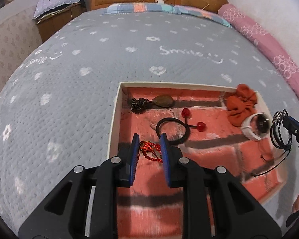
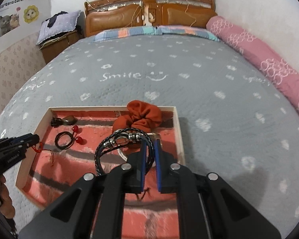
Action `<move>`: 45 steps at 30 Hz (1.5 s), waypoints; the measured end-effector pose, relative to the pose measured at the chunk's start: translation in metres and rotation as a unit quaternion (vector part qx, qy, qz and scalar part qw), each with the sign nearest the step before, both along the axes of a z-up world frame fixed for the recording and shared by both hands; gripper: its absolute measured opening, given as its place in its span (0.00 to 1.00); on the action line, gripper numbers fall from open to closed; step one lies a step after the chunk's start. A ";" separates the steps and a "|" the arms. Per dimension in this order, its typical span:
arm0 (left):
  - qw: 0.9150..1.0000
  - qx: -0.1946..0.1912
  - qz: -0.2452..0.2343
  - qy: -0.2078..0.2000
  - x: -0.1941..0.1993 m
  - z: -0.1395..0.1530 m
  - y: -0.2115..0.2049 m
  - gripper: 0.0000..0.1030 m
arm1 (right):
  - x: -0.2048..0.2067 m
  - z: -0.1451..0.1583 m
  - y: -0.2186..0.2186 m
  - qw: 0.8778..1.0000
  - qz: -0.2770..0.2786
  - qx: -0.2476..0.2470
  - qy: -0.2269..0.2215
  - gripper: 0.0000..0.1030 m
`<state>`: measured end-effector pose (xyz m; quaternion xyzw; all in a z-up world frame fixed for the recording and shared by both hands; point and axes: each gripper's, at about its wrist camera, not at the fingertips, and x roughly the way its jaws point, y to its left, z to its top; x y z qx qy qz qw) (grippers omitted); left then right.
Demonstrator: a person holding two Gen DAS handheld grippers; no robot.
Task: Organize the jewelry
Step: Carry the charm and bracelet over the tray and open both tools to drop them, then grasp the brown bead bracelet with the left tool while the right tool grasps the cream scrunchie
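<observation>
A shallow white tray [image 1: 115,117] with a red brick-pattern lining lies on the bed; it also shows in the right wrist view [image 2: 178,131]. My left gripper [image 1: 149,142] stands open around a red knotted cord bracelet [image 1: 151,151] at the tray's left side; the cord [image 2: 42,149] trails from its tip. My right gripper [image 2: 149,146] is shut on a black braided bracelet [image 2: 117,141] with metal clasps, held above the tray; it also shows in the left wrist view [image 1: 279,131].
In the tray lie a brown stone pendant on a dark cord [image 1: 162,101], a black hair tie with red beads [image 1: 173,128], an orange scrunchie [image 1: 241,103] and a white watch [image 1: 255,126]. Grey bedspread [image 1: 89,63] all around; pink bolster [image 1: 269,45] on the right.
</observation>
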<state>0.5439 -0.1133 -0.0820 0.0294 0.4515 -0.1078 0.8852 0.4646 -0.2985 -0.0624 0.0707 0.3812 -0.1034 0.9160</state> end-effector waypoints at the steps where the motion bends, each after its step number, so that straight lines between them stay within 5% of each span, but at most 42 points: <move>1: 1.000 -0.002 0.001 0.006 0.005 -0.005 -0.002 0.20 | 0.004 -0.004 0.000 1.000 -0.001 0.003 0.003 0.08; 19: 0.999 0.018 0.006 0.032 0.035 -0.032 -0.012 0.23 | 0.036 -0.040 -0.001 0.999 -0.005 0.007 0.038 0.09; 25: 1.000 0.018 0.010 0.018 0.022 -0.009 -0.007 0.47 | 0.026 -0.023 0.000 1.000 0.004 0.006 0.027 0.11; 28: 1.000 0.018 0.005 0.000 0.006 0.014 0.000 0.59 | 0.013 -0.008 0.002 1.000 0.007 0.002 0.016 0.32; 30: 1.000 0.017 0.003 -0.016 -0.008 0.031 0.010 0.78 | 0.003 0.002 0.004 1.000 0.004 -0.009 0.006 0.51; 34: 0.999 0.017 0.007 -0.032 -0.030 0.053 0.029 0.85 | -0.011 0.015 0.004 1.000 0.003 -0.014 0.011 0.56; 38: 0.999 0.006 0.018 -0.038 -0.053 0.069 0.058 0.92 | -0.029 0.028 0.005 1.000 -0.006 -0.025 0.004 0.73; 45: 0.998 0.018 0.046 -0.049 -0.099 0.086 0.113 0.93 | -0.067 0.047 0.010 1.000 -0.004 -0.013 -0.008 0.73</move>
